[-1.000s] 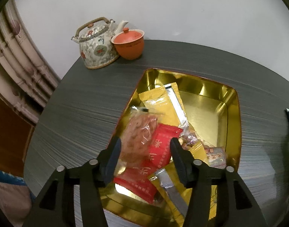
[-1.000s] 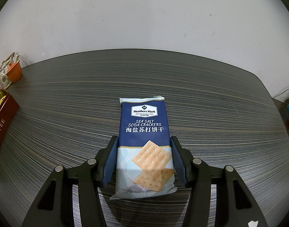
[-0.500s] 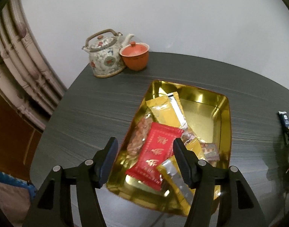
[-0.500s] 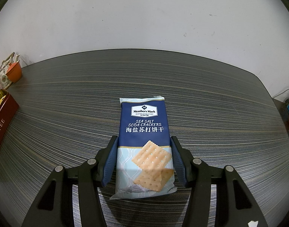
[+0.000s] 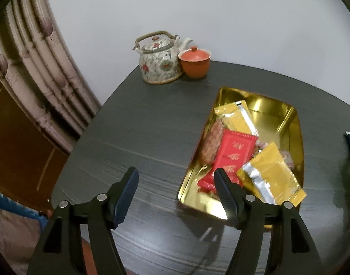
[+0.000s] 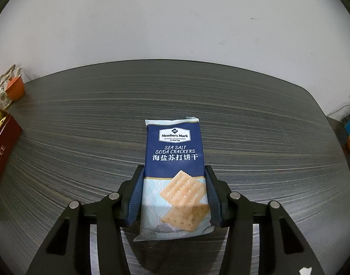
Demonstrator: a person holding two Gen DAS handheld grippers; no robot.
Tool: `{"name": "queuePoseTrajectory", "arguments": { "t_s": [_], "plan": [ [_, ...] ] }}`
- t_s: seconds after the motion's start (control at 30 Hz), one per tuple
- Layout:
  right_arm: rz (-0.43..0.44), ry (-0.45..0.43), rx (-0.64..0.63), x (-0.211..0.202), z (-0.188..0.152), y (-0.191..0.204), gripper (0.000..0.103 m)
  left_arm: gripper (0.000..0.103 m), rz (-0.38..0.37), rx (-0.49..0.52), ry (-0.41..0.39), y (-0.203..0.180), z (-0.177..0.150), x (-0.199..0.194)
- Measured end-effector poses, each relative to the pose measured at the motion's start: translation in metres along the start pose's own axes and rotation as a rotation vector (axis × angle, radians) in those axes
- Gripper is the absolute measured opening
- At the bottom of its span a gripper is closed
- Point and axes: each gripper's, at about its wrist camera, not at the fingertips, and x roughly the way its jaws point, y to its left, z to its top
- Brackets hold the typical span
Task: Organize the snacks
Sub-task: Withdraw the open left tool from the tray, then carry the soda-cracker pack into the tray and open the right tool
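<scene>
navy and pale-blue soda cracker packet point(image 6: 174, 174) flat on table, right tool point(image 6: 174, 184) clamping it, left tool point(image 5: 176, 189) spread, empty

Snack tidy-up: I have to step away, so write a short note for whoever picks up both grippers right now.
Left gripper: open, nothing between its fingers, hanging over bare table beside the gold tray; its jaws have just been opening.
Right gripper: jaws have just closed onto the soda crackers packet, which lies flat on the table.
Done: red packet, yellow packets and other wrapped snacks are in the tray.
Left: lift the crackers and carry them to the tray.
</scene>
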Motion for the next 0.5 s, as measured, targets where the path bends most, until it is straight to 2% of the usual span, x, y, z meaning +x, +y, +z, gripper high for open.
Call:
{"name": "queuePoseTrajectory", "arguments": {
  "t_s": [0.27, 0.5],
  "plan": [
    [0.062, -0.044, -0.066, -0.034, 0.009, 0.048, 0.046, 0.073, -0.029, -0.03, 0.006, 0.01, -0.015, 0.002],
    [0.195, -0.071, -0.139, -0.067, 0.014, 0.124, 0.046, 0.079, -0.015, -0.044, -0.022, 0.017, -0.025, -0.005]
  ]
}}
